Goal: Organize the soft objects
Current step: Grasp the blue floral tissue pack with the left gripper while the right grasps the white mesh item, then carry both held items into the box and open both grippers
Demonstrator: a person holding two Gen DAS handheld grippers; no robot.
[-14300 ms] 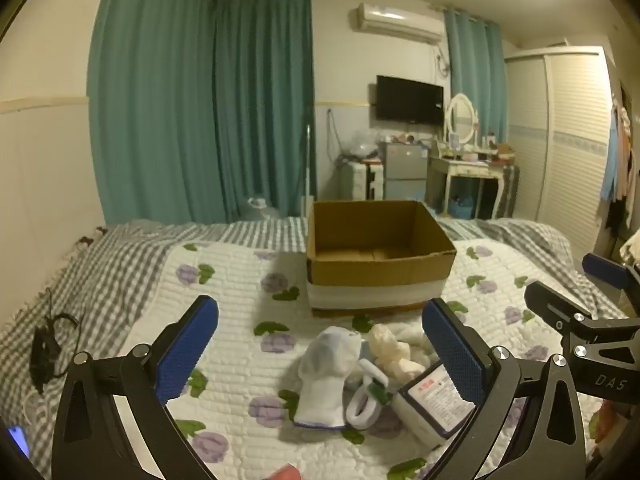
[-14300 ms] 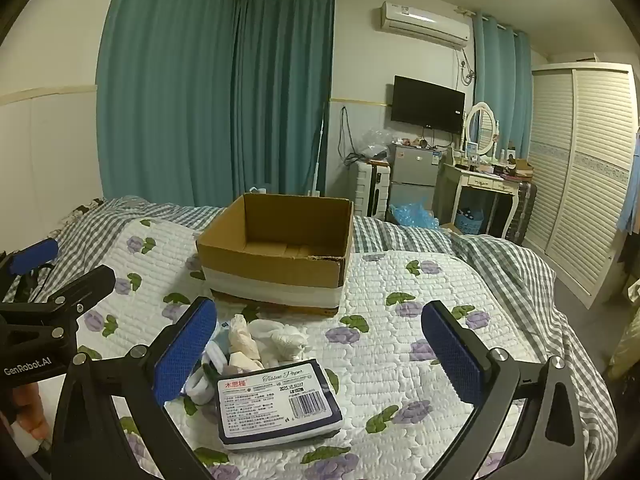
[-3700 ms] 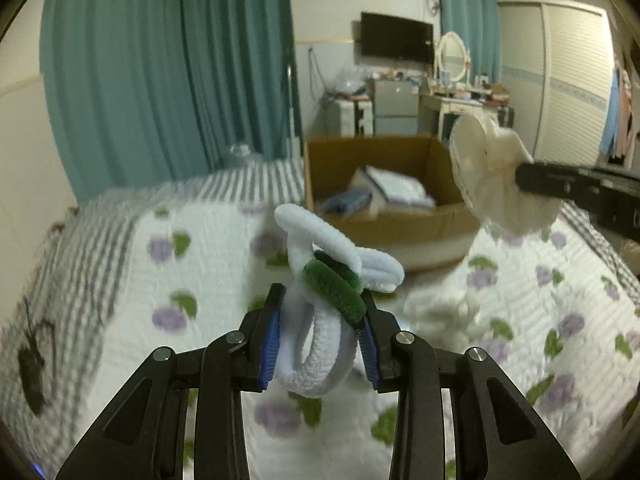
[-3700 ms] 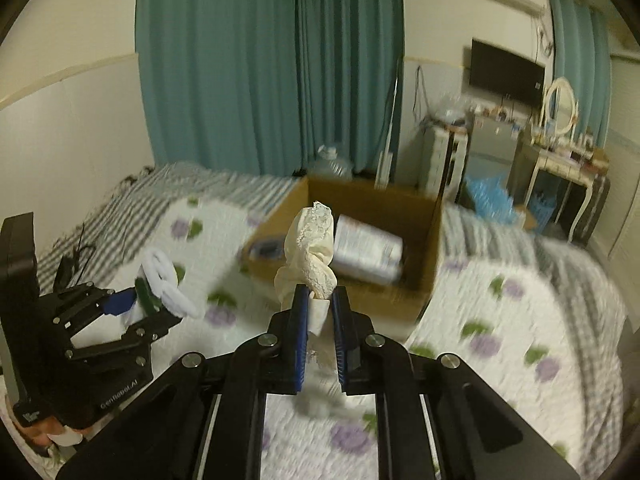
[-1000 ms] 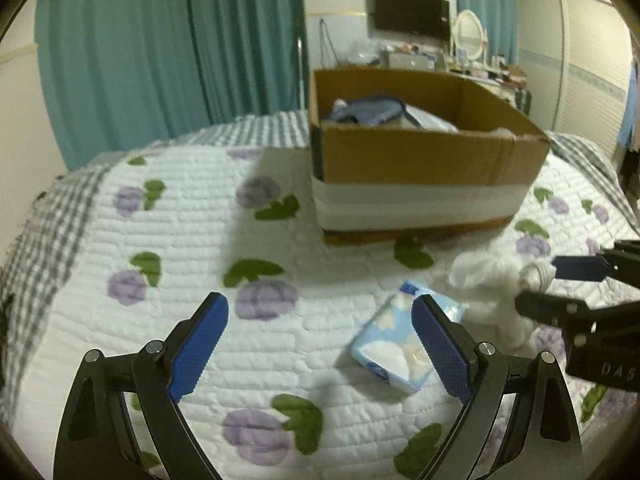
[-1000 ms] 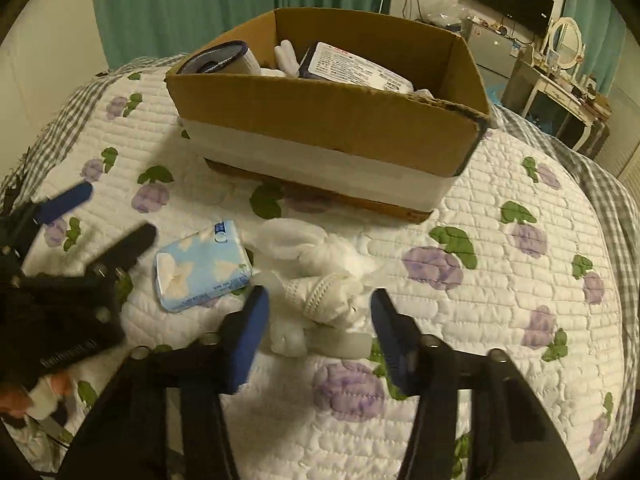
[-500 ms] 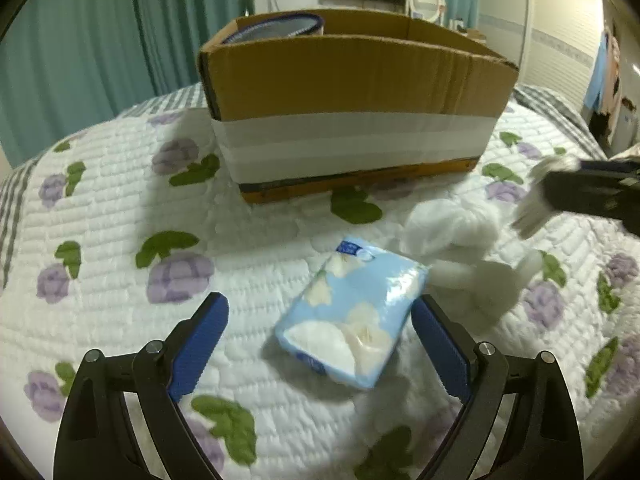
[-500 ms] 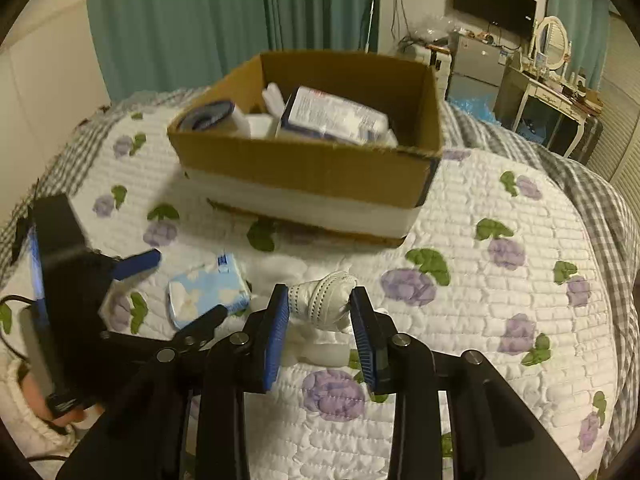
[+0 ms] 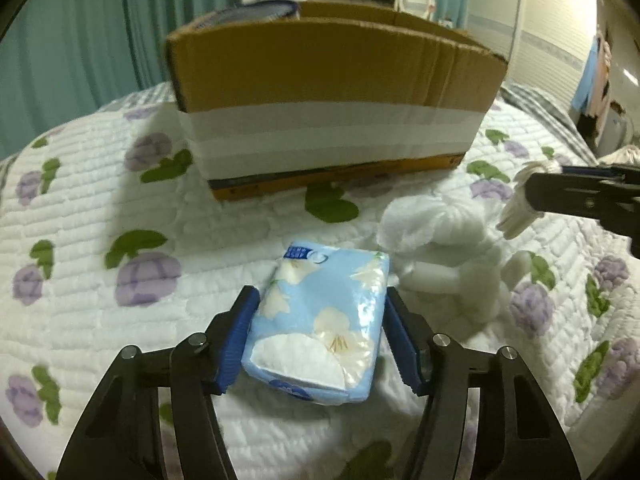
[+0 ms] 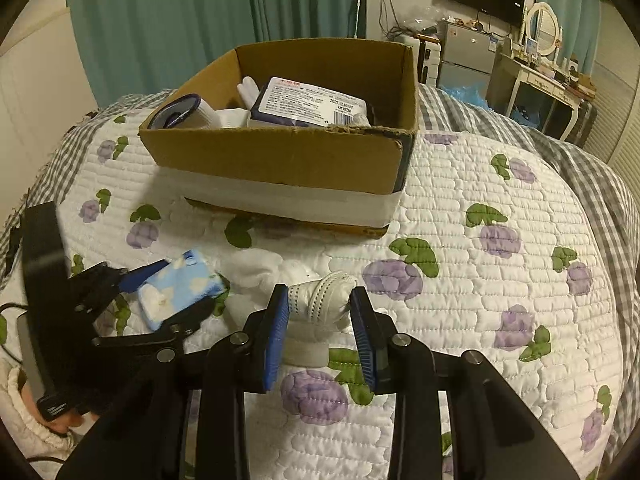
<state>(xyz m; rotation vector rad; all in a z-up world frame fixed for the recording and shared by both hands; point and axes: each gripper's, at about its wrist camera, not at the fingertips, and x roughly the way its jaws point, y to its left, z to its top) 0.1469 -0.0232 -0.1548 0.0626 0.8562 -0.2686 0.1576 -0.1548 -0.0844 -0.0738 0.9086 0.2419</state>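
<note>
A cardboard box [image 10: 280,160] with a white band stands on the quilted bed and holds a tissue pack [image 10: 308,100], a rolled sock and other soft items. My left gripper [image 9: 320,328] is shut on a light blue tissue packet [image 9: 320,320] on the quilt; the packet also shows in the right wrist view [image 10: 180,288]. My right gripper [image 10: 322,320] is shut on a rolled white sock [image 10: 324,294], lifted just above the quilt; the sock also shows in the left wrist view [image 9: 520,208]. White socks [image 9: 440,232] lie between the two grippers.
The bed has a white quilt with purple flowers [image 10: 500,240] and a grey checked blanket [image 10: 580,160] at its edges. Teal curtains [image 10: 200,20], a small fridge [image 10: 464,52], a dressing table [image 10: 548,76] and a wardrobe stand beyond the bed.
My left gripper has closed from wide open onto the blue tissue packet. My right gripper has lifted slightly with the rolled white sock in it.
</note>
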